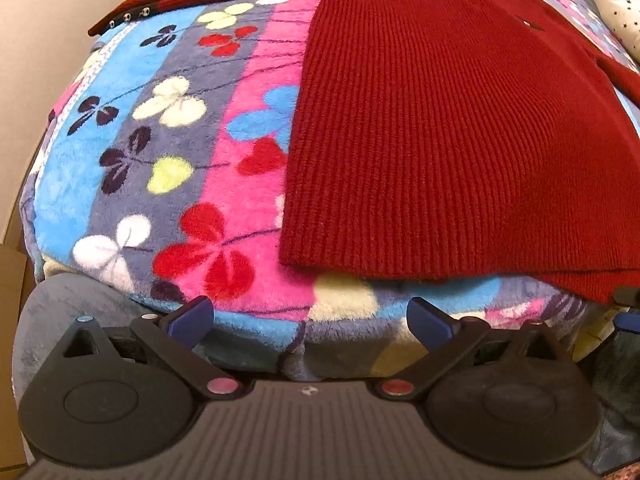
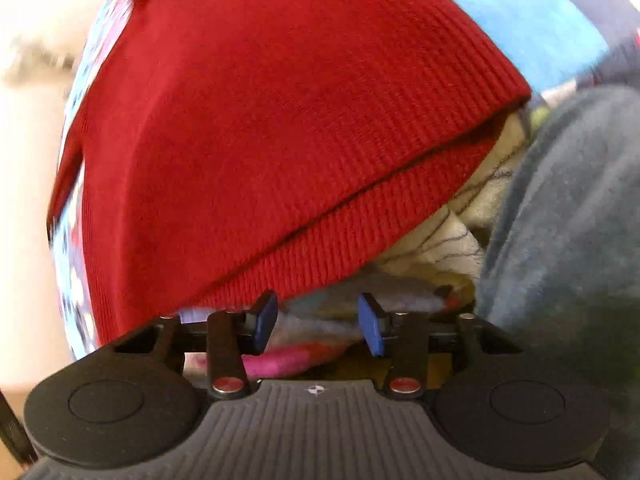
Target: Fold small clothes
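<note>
Step in hand: approach to the near hem. The left gripper (image 1: 310, 320) hangs just short of it, jaws released and empty. The right gripper (image 2: 318, 322) has jaws apart, nothing pinched, at the hem's near edge. Beyond lies the dark red ribbed knit sweater (image 1: 440, 140), flat on the flower-patterned fleece blanket (image 1: 180, 160). Next move: pinch both hem corners and carry them far.

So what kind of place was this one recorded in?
Probably a home, likely a bedroom: a red knit sweater lies spread on a plush flower-print blanket over a soft, rounded surface, with star-print white fabric bunched at the far edge.
</note>
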`<state>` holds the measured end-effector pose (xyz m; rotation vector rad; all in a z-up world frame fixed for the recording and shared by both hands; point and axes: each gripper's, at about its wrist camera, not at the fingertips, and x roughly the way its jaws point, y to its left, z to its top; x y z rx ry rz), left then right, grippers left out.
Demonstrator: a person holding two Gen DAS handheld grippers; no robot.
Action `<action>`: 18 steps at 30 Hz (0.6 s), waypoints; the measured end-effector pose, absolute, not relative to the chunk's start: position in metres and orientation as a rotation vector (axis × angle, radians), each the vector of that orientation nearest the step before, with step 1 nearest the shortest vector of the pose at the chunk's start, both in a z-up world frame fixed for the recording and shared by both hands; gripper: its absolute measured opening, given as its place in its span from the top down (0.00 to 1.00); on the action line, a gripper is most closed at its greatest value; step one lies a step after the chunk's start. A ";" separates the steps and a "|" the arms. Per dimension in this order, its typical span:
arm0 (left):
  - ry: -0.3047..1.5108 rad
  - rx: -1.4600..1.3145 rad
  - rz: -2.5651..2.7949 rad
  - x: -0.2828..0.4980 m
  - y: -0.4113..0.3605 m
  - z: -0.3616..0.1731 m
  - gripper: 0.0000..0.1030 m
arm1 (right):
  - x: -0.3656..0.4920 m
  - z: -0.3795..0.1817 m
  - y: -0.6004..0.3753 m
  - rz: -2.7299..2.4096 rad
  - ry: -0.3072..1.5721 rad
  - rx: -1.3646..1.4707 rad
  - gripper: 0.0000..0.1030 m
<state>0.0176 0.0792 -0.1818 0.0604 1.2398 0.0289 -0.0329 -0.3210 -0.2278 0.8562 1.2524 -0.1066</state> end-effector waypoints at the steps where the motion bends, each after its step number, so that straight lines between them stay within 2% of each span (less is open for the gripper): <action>1: 1.244 0.057 0.033 0.019 0.080 -0.183 0.00 | -0.031 -0.231 -0.323 -0.125 1.245 0.883 0.56; 2: 1.247 0.053 0.033 0.019 0.080 -0.183 0.00 | -0.031 -0.233 -0.326 -0.140 1.226 0.912 0.76; 3: 1.249 0.052 0.034 0.020 0.081 -0.184 0.00 | -0.028 -0.231 -0.327 -0.153 1.213 0.918 0.90; 4: 1.251 0.052 0.037 0.021 0.081 -0.184 0.00 | -0.028 -0.226 -0.327 -0.153 1.200 0.894 0.97; 11: 1.258 0.035 0.029 0.027 0.077 -0.188 0.00 | -0.040 -0.137 -0.320 -0.089 0.978 0.765 0.98; 14: 1.254 0.028 0.054 0.034 0.075 -0.190 0.00 | -0.039 -0.116 -0.328 -0.124 0.964 0.737 0.98; 18: 1.245 -0.068 0.123 0.046 0.090 -0.188 0.00 | -0.045 -0.116 -0.333 -0.192 1.037 0.705 0.98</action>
